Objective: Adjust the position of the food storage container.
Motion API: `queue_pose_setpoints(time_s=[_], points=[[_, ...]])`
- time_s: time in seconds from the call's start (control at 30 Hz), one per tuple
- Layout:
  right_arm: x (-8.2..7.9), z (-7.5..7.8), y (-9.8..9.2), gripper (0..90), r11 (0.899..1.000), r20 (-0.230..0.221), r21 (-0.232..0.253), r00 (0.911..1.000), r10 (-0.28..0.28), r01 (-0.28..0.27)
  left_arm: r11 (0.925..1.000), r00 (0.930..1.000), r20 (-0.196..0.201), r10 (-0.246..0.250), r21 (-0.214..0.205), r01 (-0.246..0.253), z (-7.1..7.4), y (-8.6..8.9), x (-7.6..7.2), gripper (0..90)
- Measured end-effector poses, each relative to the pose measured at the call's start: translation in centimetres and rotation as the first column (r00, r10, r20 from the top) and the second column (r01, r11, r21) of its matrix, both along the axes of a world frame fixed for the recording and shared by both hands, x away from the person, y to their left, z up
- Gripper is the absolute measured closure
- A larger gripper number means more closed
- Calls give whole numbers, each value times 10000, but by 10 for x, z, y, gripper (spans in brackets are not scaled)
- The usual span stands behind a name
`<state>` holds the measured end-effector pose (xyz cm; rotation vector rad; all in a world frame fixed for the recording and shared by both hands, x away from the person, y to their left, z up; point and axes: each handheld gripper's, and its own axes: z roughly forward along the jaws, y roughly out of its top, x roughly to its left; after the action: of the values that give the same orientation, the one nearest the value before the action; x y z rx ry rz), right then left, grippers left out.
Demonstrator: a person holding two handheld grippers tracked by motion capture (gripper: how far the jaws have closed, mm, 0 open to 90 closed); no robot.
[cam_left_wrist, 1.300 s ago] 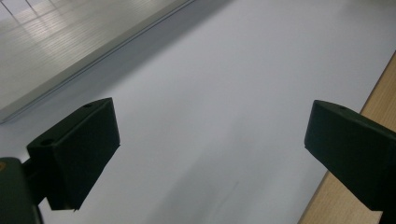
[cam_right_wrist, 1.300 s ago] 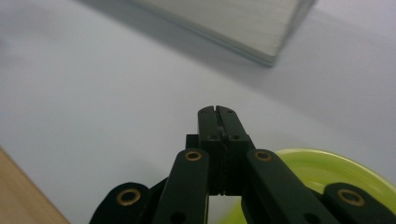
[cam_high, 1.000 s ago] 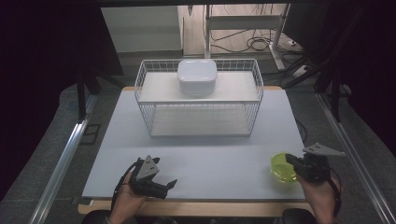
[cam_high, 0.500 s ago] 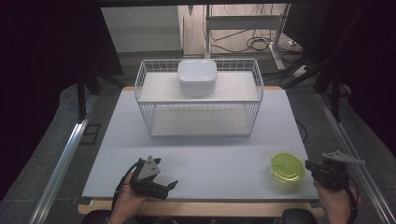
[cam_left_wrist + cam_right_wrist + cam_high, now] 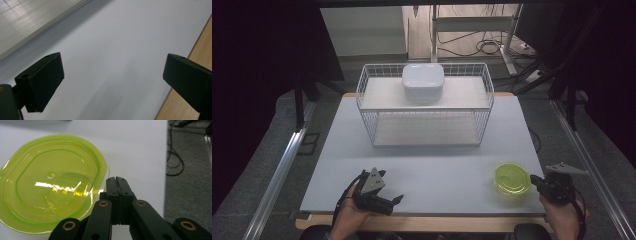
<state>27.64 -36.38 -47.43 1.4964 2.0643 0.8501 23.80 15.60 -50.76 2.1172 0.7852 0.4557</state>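
From the high view, the wire basket (image 5: pixel 425 107) stands at the far middle of the table (image 5: pixel 427 165), and a white lidded container (image 5: pixel 422 81) sits on the basket's upper shelf, near its back rim. Well in front of the basket and off toward its right end lies the green lid (image 5: pixel 512 178), flat on the table close to the near edge. The right claw (image 5: pixel 536 180) is just beside that lid, on the side away from the basket's middle, held in a hand that comes up from the near edge; its jaws are pressed together with nothing between them. The left claw (image 5: pixel 395 200) sits well in front of the basket's left end, near the table's front edge, resting low in the other hand with its jaws spread apart and empty. In the left gripper view, the two black jaws stand wide open over bare table (image 5: pixel 112 50), with a strip of the wooden edge (image 5: pixel 200 50) at one side. In the right gripper view, the right claw (image 5: pixel 116 180) shows its jaws shut tight against each other, their tip right at the rim of the green lid (image 5: pixel 50 185), which lies translucent and upside-facing on the white table (image 5: pixel 135 145); whether tip and rim touch I cannot tell.
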Motion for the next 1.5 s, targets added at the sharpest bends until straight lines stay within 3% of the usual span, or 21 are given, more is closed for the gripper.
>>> queue_pose_setpoints(time_s=[0.47, 0.73, 0.97, 1.5], points=[[6, -8, 40, 894, 9929, -422, 304, 9923, 1165, -1152, 10000, 10000, -10, -76, 29, 76, 0, -1, 0, 31], [9, -18, 47, 894, 9896, -903, 371, 9858, 1419, -1391, 9999, 10000, -33, -94, 50, 94, -1, -2, 0, 33], [13, -22, 56, 893, 9826, -986, 627, 9787, 1803, -1747, 9999, 9999, -47, -136, 83, 137, -1, -3, 0, 32], [31, -29, 102, 892, 9464, -1262, 1348, 9423, 3101, -2934, 9999, 9997, -226, -73, 91, 75, -4, -1, 3, 32]])
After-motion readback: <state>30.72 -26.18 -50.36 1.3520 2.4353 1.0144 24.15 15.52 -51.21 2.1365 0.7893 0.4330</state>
